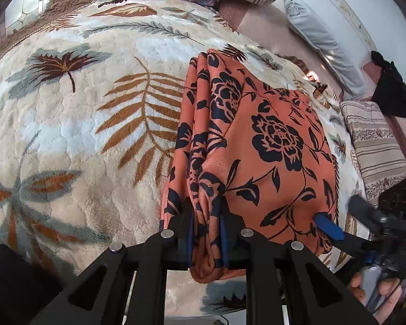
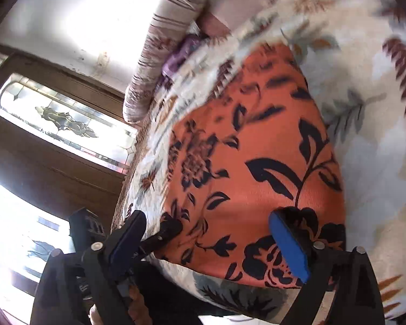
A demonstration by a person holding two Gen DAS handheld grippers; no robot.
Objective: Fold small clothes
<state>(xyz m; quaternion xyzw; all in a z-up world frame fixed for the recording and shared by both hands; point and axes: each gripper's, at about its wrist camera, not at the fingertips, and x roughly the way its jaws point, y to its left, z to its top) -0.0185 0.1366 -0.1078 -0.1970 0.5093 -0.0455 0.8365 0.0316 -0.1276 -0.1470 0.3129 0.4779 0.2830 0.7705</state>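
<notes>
The left hand-held gripper (image 1: 206,233) is pinching the floppy, light orange floral garment's (image 1: 259,146) bunched near edge, while the right hand-held gripper (image 2: 216,246) is hanging open over it, so grabbing corners looks best.

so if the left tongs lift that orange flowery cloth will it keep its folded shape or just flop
Probably flop. The orange floral cloth bunches into soft pleats between the left tongs, so it looks thin and limp. Its stacked layers along the left edge lie loose, so they would likely slide apart. It seems light, and the open right tongs could support the other corner.
</notes>
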